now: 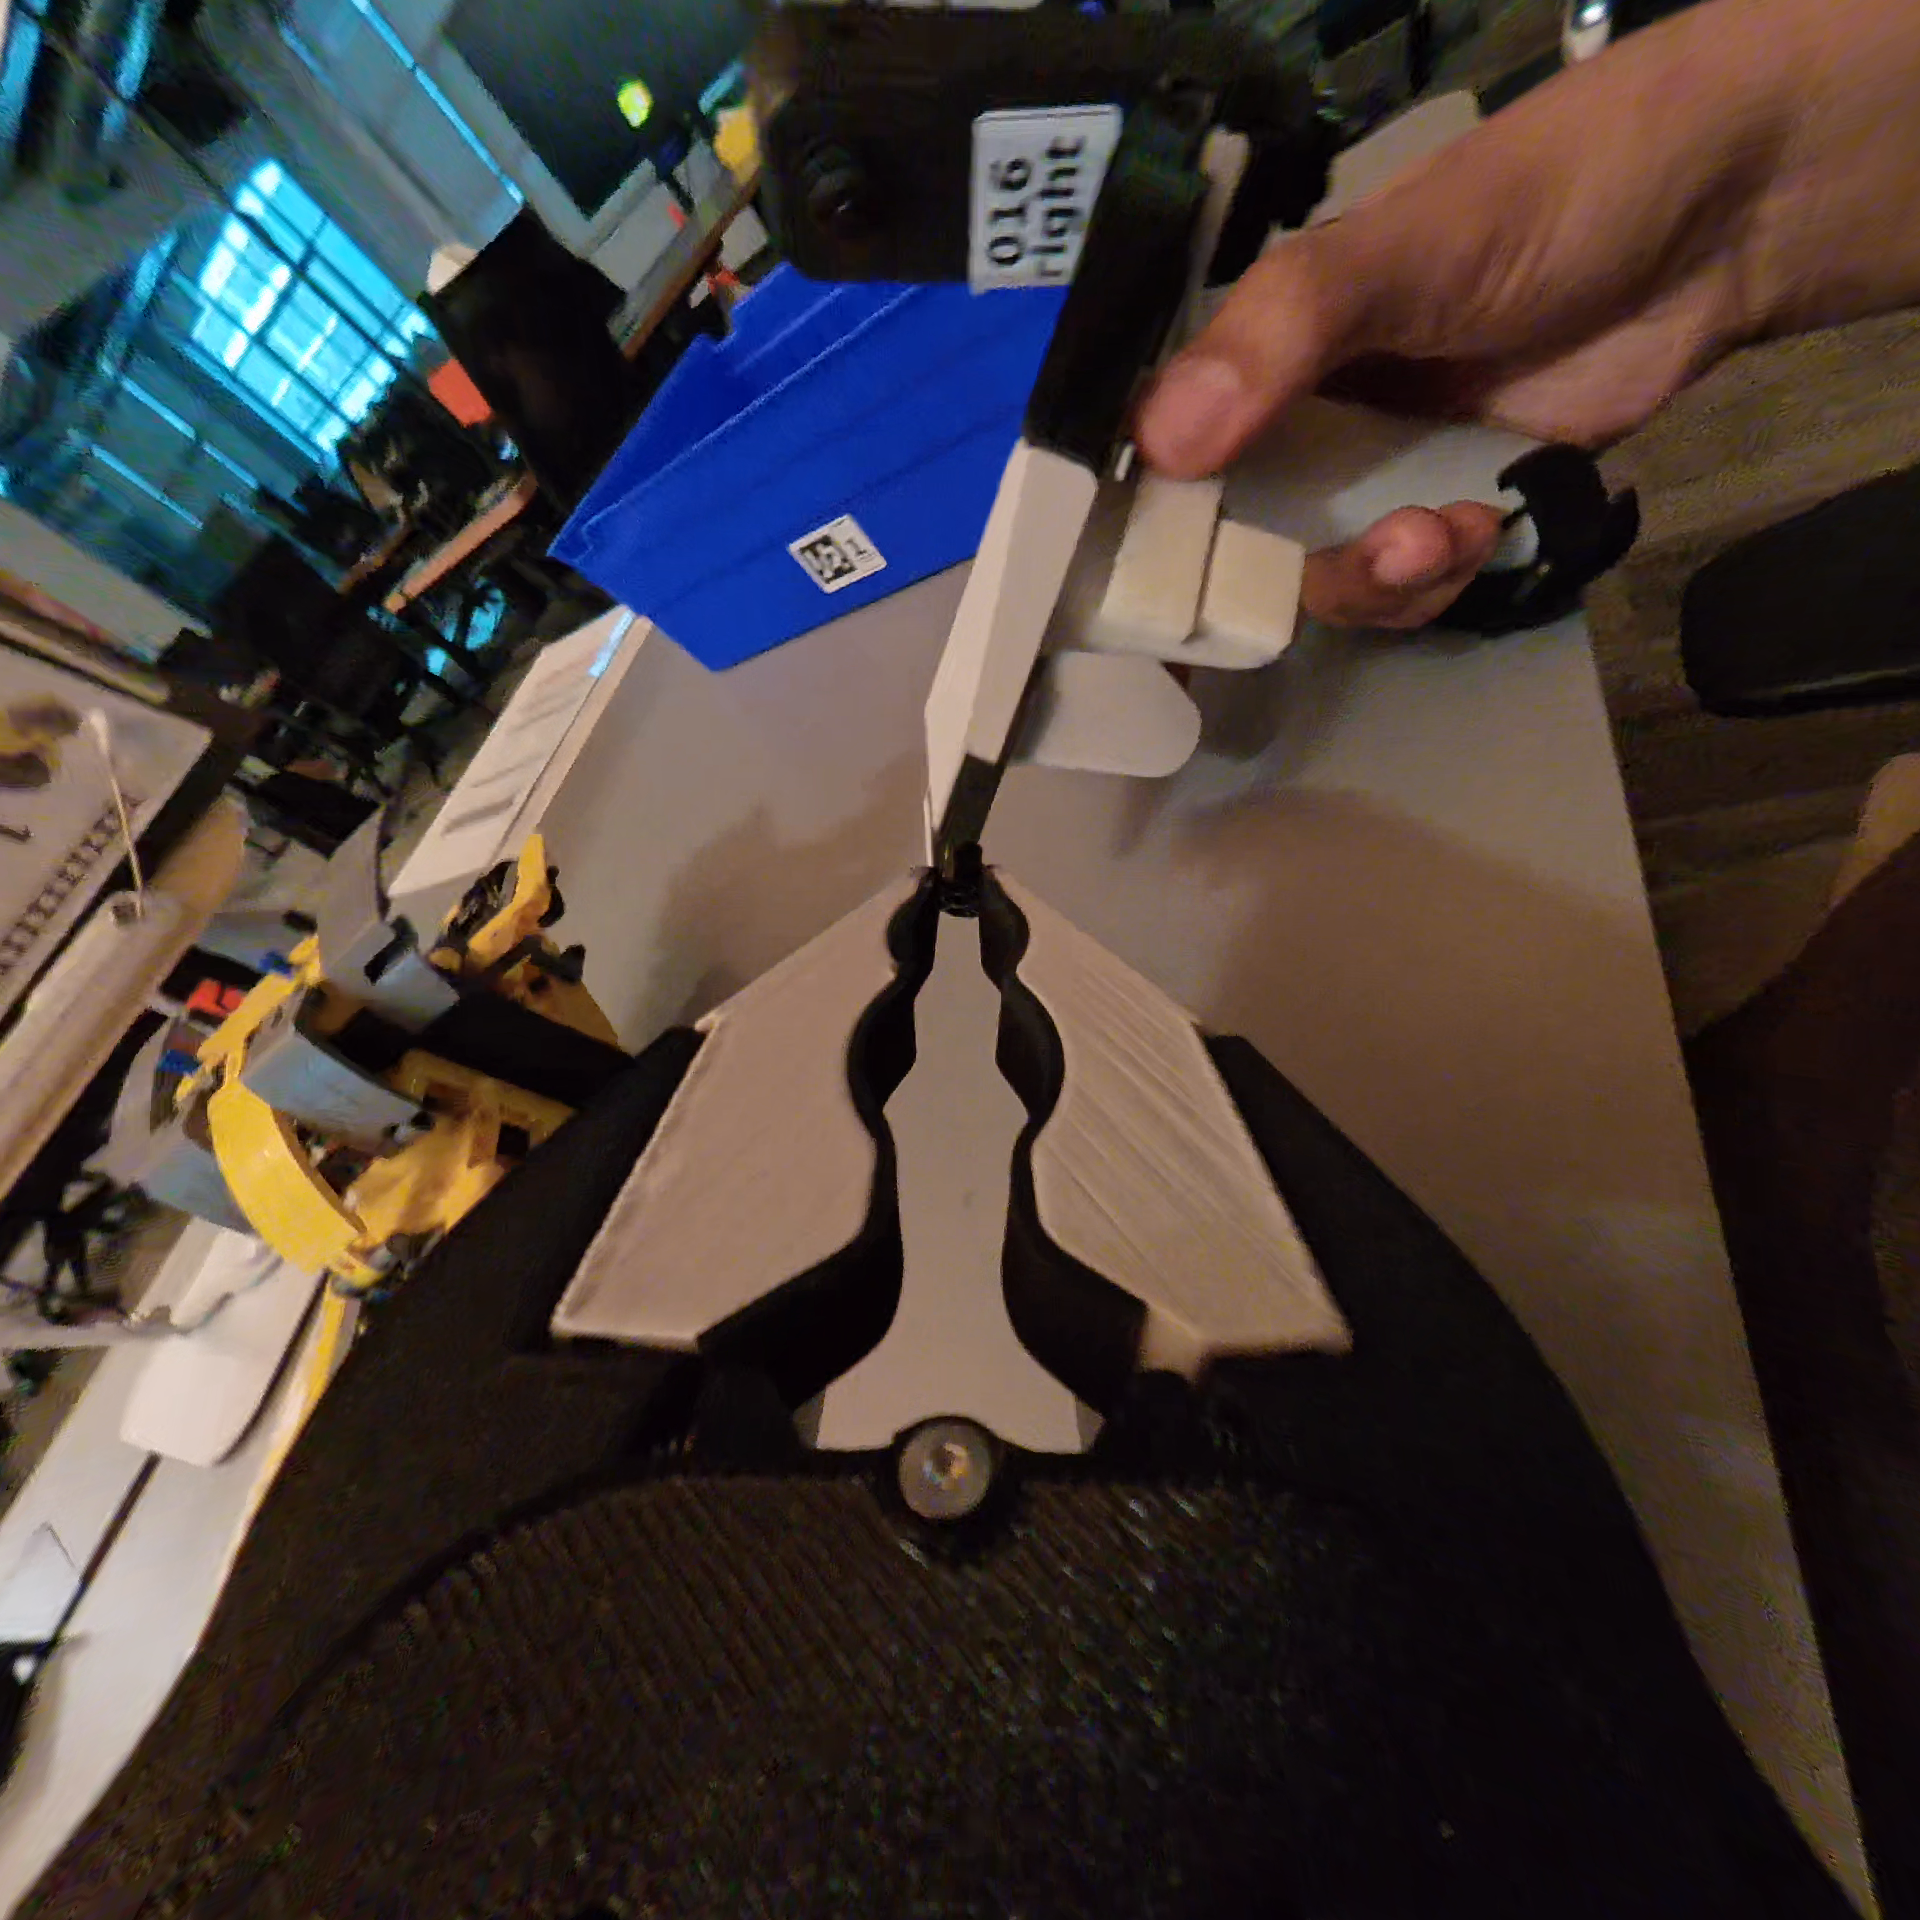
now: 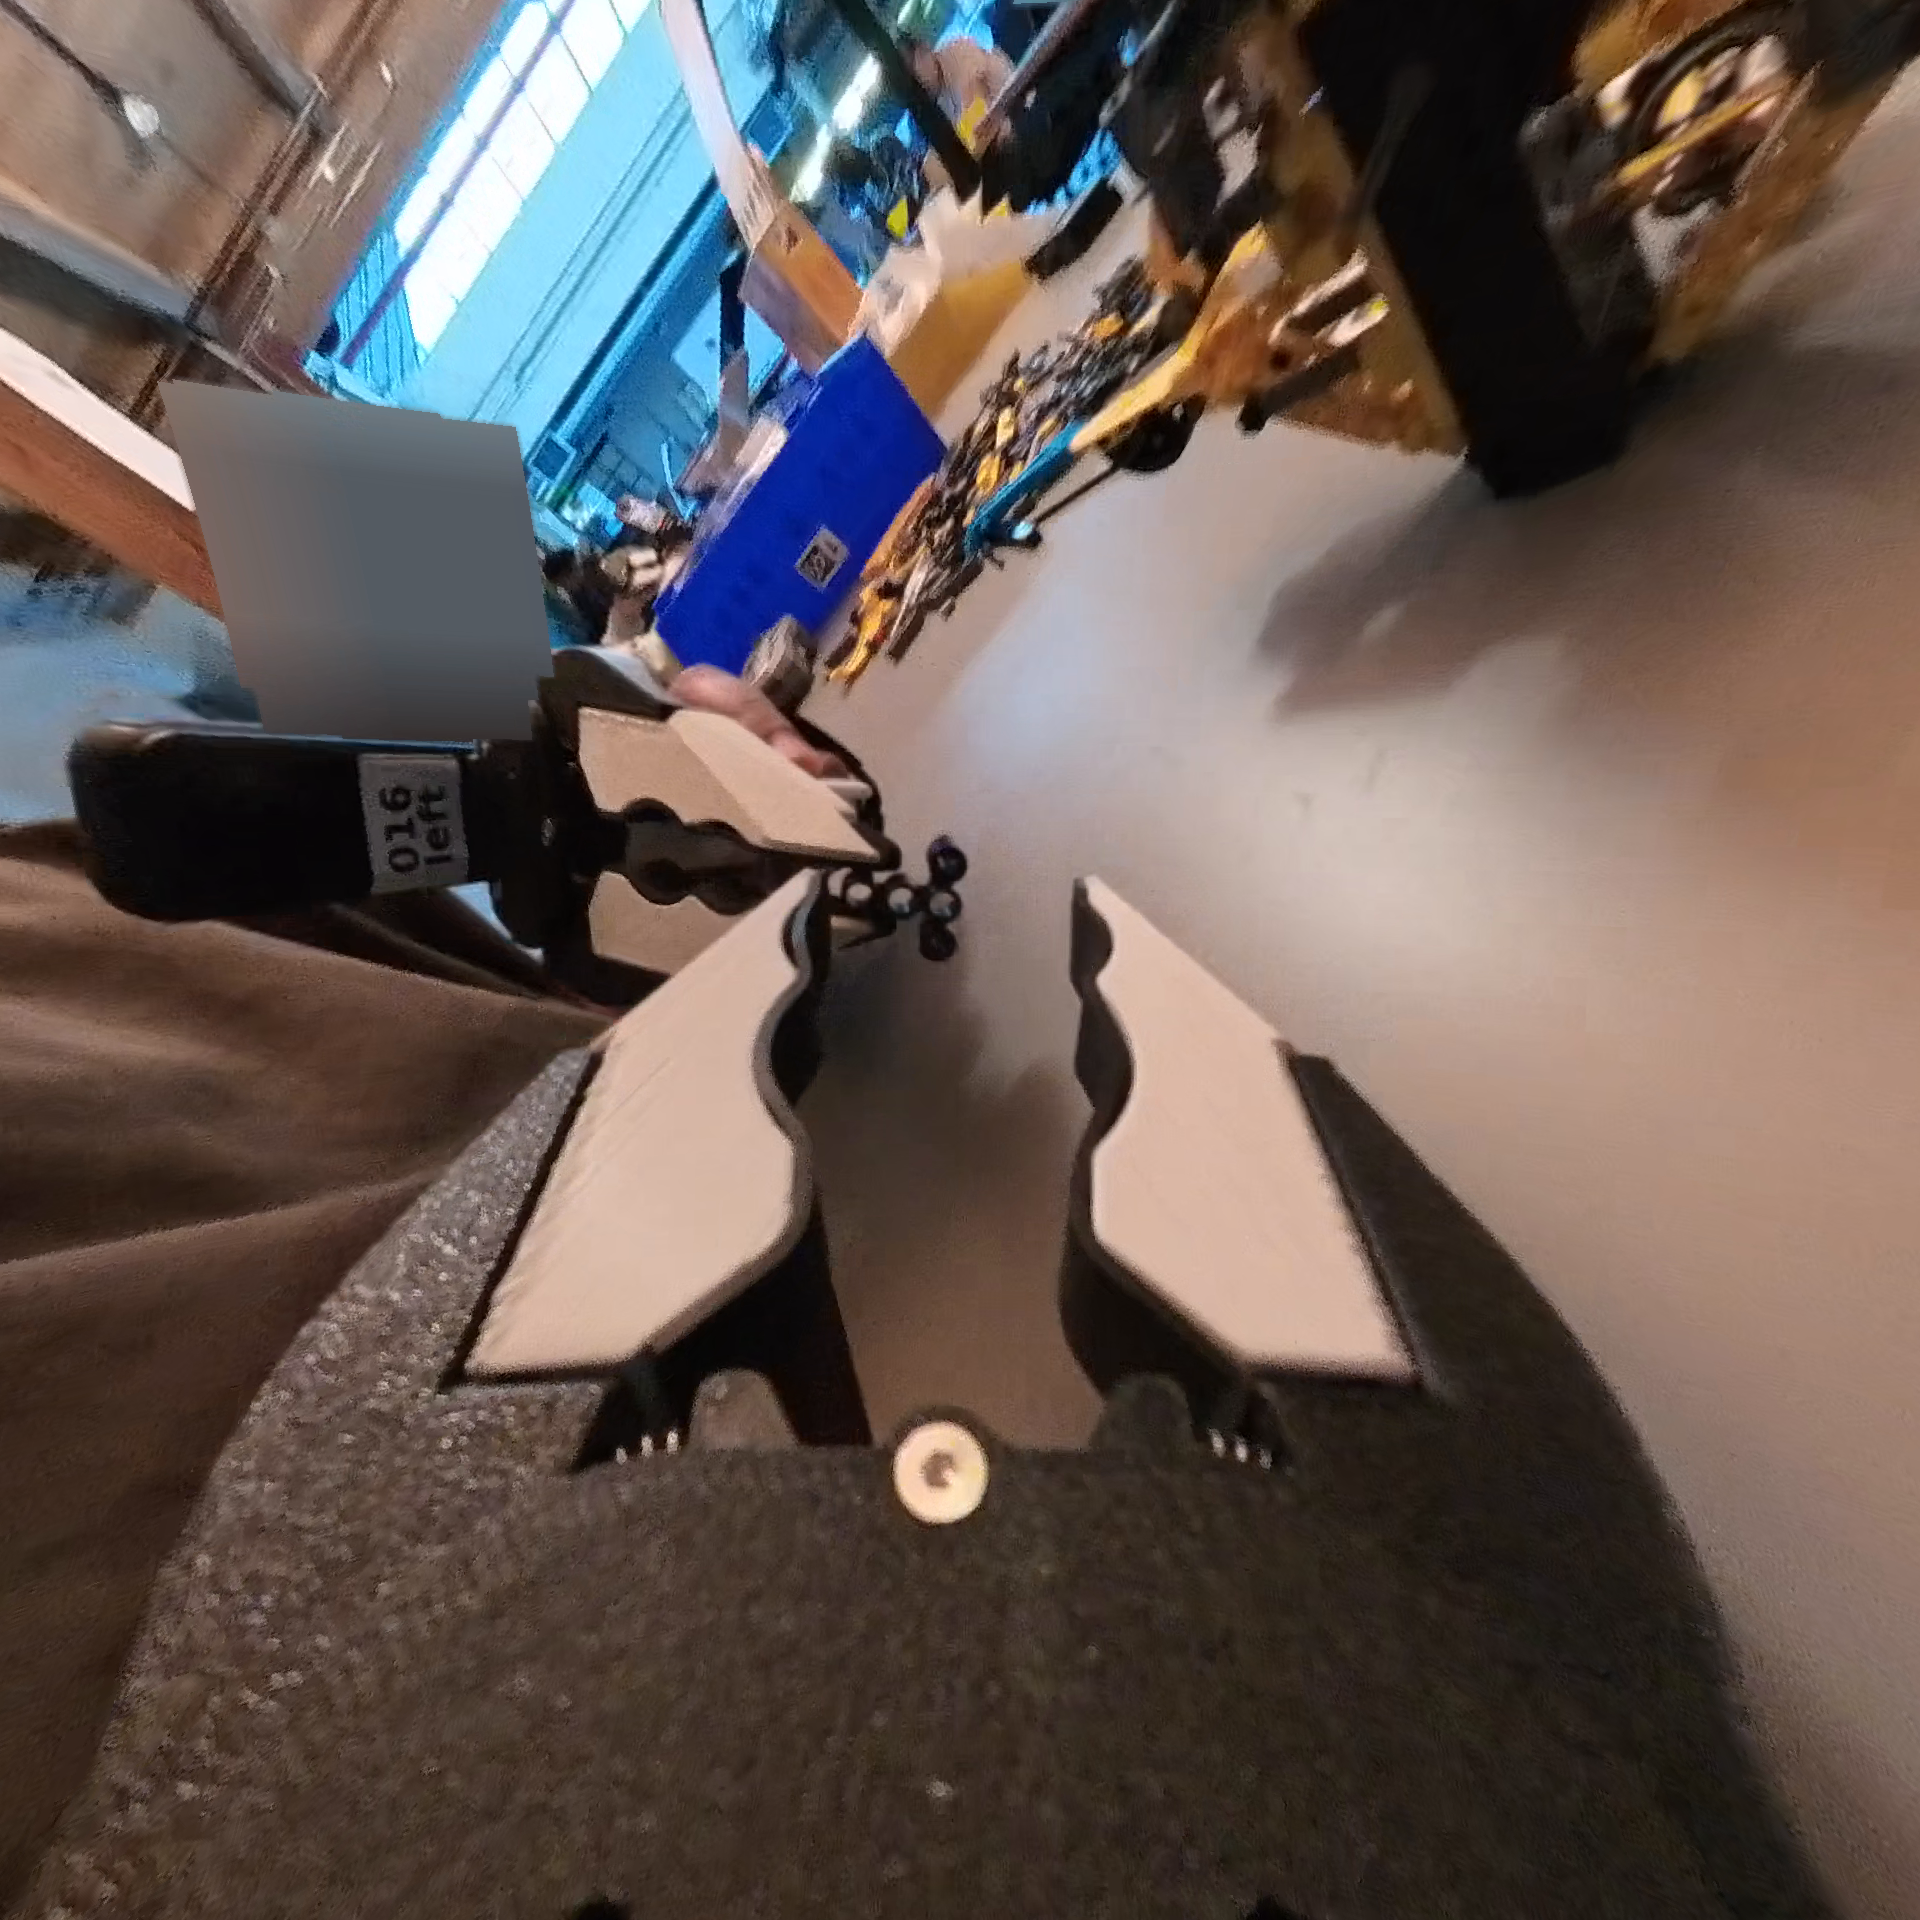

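Observation:
My left gripper (image 1: 958,896) is shut on a small black toy-brick connector piece (image 1: 962,883) at its very tips, above the grey table (image 1: 1351,987). In the right wrist view the same piece (image 2: 920,899), with several round pin ends, sticks out from the left gripper (image 2: 881,854). My right gripper (image 2: 943,906) is open and the piece sits between its fingertips, close to the left finger (image 2: 727,1039). In the left wrist view the right gripper (image 1: 1023,748) comes down from above, held by a hand (image 1: 1558,260), its tip right at the piece.
A blue bin (image 1: 821,457) stands at the table's far side and also shows in the right wrist view (image 2: 800,530). A yellow and black brick model (image 1: 395,1060) and a white box (image 1: 520,748) lie left. Loose parts (image 2: 987,488) and a large model (image 2: 1455,208) lie ahead. Only a small space, under 4 cm, lies between the two pairs of fingers.

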A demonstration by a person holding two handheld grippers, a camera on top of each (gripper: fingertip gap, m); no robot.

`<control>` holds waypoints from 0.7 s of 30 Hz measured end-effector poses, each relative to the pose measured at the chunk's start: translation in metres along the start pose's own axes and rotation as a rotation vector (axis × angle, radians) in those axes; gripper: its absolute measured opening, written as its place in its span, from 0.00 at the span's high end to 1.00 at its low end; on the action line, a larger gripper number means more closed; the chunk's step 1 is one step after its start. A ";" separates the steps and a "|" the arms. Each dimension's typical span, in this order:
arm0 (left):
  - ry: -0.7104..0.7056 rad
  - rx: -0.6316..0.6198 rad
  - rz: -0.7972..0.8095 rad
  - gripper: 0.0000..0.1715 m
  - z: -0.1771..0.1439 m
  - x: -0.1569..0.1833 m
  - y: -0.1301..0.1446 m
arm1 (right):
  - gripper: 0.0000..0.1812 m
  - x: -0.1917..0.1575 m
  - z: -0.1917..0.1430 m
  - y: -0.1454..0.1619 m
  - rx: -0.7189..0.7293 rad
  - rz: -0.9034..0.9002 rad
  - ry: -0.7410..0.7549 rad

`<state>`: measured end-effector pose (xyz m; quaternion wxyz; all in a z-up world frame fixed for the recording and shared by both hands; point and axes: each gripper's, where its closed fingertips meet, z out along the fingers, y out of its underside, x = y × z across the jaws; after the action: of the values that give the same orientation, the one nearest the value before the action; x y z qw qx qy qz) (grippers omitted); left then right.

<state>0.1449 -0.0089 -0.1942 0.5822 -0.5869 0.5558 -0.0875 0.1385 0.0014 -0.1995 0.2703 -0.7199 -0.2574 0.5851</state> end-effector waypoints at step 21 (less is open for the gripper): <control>-0.134 0.129 -0.323 0.60 -0.032 -0.087 -0.006 | 0.87 0.010 0.002 -0.043 0.209 -0.210 0.172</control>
<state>0.0925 0.0364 -0.1322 0.6329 -0.6345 0.4073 -0.1761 0.1365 0.0396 -0.1776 0.4246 -0.7043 -0.2450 0.5135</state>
